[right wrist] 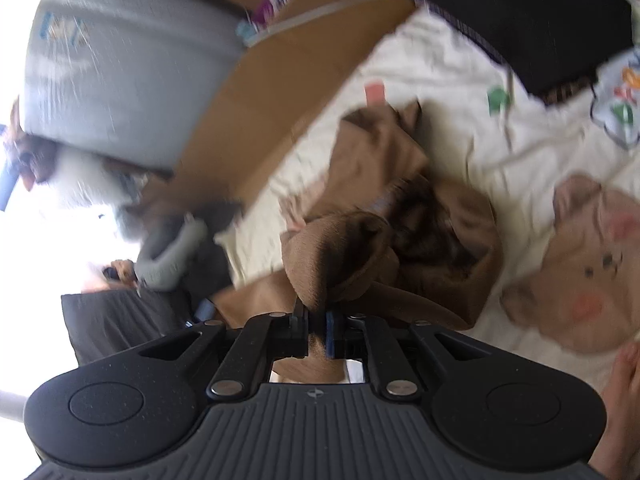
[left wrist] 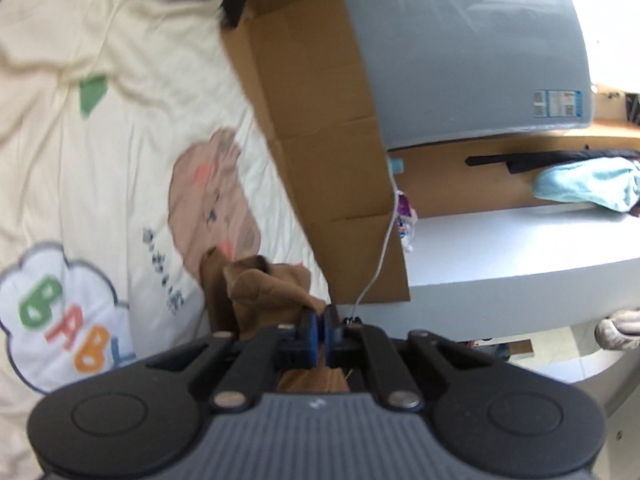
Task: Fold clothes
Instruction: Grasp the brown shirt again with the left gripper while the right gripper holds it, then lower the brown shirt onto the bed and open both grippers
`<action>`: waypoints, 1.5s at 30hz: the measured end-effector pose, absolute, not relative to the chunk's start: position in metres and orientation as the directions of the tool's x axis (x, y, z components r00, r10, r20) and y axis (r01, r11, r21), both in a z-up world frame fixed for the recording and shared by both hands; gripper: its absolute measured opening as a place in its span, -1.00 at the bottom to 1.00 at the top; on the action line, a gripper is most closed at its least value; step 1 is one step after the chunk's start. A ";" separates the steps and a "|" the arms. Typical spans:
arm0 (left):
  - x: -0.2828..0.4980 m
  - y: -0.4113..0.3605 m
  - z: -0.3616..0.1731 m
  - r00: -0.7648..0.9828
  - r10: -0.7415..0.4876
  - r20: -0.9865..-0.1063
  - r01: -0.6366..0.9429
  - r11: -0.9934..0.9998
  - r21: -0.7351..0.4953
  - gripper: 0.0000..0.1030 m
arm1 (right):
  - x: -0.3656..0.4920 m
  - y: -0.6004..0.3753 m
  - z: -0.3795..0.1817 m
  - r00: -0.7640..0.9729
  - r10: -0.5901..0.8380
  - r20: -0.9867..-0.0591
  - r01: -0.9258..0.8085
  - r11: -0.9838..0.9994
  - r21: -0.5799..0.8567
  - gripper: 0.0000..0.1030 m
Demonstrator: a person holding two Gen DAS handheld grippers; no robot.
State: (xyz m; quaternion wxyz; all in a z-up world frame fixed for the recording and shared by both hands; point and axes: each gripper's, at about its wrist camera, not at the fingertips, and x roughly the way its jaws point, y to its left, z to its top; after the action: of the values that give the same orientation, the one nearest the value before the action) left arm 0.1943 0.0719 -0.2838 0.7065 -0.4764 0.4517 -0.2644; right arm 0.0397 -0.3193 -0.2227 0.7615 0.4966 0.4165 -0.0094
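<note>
A brown garment (right wrist: 384,208) lies bunched on a cream bedspread (right wrist: 452,92) printed with a cartoon bear. In the right wrist view my right gripper (right wrist: 319,320) is shut on a thick fold of that brown cloth, which bulges just ahead of the pads. In the left wrist view my left gripper (left wrist: 319,326) is shut on another edge of the brown garment (left wrist: 260,288); the cloth is lifted above the bedspread (left wrist: 120,140) and hangs to the left of the fingers. Most of the garment is crumpled, so its shape is hidden.
Flattened cardboard (left wrist: 316,132) leans along the bed's far side against a grey rounded container (left wrist: 460,52). A white cable (left wrist: 380,264) hangs over the cardboard. A light blue cloth (left wrist: 588,184) lies on a shelf. A black item (right wrist: 520,20) lies on the bed. A bare foot (right wrist: 628,396) shows at lower right.
</note>
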 end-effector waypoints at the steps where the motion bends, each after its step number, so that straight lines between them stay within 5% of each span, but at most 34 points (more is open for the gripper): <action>1: 0.196 0.076 -0.276 0.456 -0.799 -0.391 -0.042 0.420 -0.907 -0.95 | 0.039 -0.315 -0.226 0.636 0.412 -0.653 0.432 0.511 0.743 -0.79; 5: 0.204 0.097 -0.244 0.467 -0.764 -0.446 0.002 0.505 -0.863 -0.95 | 0.036 -0.309 -0.231 0.589 0.435 -0.681 0.454 0.519 0.725 -0.34; 9: 0.221 0.111 -0.211 0.475 -0.709 -0.521 0.050 0.612 -0.789 -0.95 | 0.032 -0.317 -0.223 0.577 0.418 -0.701 0.462 0.540 0.703 -0.13; 18: 0.256 0.126 -0.186 0.517 -0.514 -0.685 -0.014 0.795 -0.607 -0.90 | 0.026 -0.339 -0.187 0.618 0.370 -0.694 0.445 0.563 0.696 -0.13; 25: 0.254 0.129 -0.186 0.439 -0.412 -0.798 -0.058 0.874 -0.483 -0.58 | 0.035 -0.350 -0.146 0.641 0.322 -0.697 0.420 0.613 0.669 -0.13; 32: 0.236 0.143 -0.157 0.417 -0.411 -0.811 -0.040 0.883 -0.468 -0.25 | 0.049 -0.359 -0.094 0.629 0.302 -0.716 0.341 0.721 0.603 -0.13; 45: 0.231 0.153 -0.082 0.403 -0.374 -0.835 0.065 0.922 -0.382 0.05 | 0.069 -0.377 0.004 0.657 0.188 -0.730 0.232 0.871 0.433 -0.05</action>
State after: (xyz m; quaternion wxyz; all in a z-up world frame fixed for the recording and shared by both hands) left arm 0.2314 0.1526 -0.0817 0.8247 -0.1460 0.5299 -0.1332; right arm 0.0694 -0.3770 0.0040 0.8742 0.2538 0.4137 -0.0124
